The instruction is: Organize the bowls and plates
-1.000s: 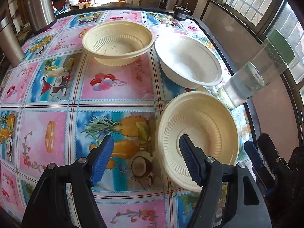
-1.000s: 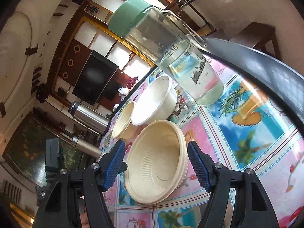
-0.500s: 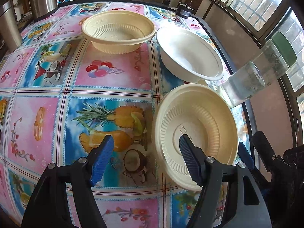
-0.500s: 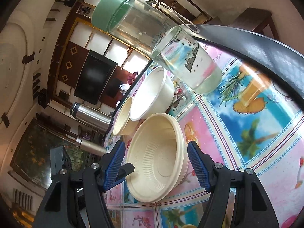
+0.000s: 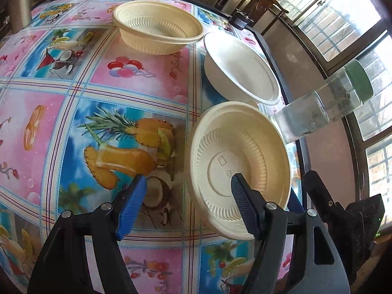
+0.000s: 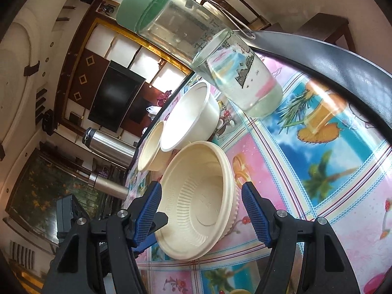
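1. Both grippers have closed in on the near bowl [image 5: 240, 169] since the earlier frames.
2. Left wrist: left gripper [image 5: 187, 205] gapes wide, empty; its right finger overlaps the bowl's near rim, bowl lying right of centre on the bench [image 5: 73, 103].
3. Right wrist: right gripper [image 6: 201, 213], spread wide, straddles that bowl squarely, so it is better placed.

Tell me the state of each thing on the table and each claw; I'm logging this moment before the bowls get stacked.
Near cream bowl: upright, empty, between both open claws, ungripped.
Far cream bowl: upright, empty.
White bowl: upright, empty.
Glass bottle: standing, green lid on, partly filled with clear liquid.
Left claw: open, one finger inside the near bowl.
Right claw: open, straddling the near bowl.
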### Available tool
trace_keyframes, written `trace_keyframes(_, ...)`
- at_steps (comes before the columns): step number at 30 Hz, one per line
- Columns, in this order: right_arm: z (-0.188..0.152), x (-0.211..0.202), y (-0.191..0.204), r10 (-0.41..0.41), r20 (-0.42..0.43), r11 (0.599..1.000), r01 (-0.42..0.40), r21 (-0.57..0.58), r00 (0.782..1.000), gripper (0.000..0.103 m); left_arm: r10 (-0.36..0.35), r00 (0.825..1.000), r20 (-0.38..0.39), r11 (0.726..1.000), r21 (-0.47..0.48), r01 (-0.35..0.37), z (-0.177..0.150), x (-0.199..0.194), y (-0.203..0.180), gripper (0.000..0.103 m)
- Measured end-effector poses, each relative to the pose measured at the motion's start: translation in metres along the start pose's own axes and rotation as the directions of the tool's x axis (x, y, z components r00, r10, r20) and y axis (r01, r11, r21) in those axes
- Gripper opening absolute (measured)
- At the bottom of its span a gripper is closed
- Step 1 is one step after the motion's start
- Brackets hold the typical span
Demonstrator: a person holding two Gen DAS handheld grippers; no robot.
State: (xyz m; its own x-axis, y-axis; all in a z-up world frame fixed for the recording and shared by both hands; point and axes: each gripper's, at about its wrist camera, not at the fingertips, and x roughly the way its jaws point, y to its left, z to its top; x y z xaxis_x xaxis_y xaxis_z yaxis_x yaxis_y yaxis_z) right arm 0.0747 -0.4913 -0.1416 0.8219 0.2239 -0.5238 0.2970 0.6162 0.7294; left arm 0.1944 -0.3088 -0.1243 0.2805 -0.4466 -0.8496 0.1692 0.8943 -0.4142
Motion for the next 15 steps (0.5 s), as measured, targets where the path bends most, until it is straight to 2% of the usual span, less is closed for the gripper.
trace_keyframes(4,0.000,0.000,0.003,-0.047,0.020,0.998,0.048,-0.027,0.999,0.071,-0.007,1.000,0.006,1.000,-0.013,0.007,0.000,0.000,0.004,0.071)
trace_keyframes(7,-0.001,0.000,0.006,-0.055,0.028,0.997,0.057,-0.049,0.998,0.071,-0.013,0.999,0.035,1.000,0.006,0.013,0.000,-0.011,-0.001,0.071)
trace_keyframes(15,-0.002,0.001,0.007,-0.056,0.024,0.997,0.057,-0.050,0.998,0.070,-0.030,0.999,0.043,0.999,0.038,0.028,-0.002,-0.019,-0.018,0.071)
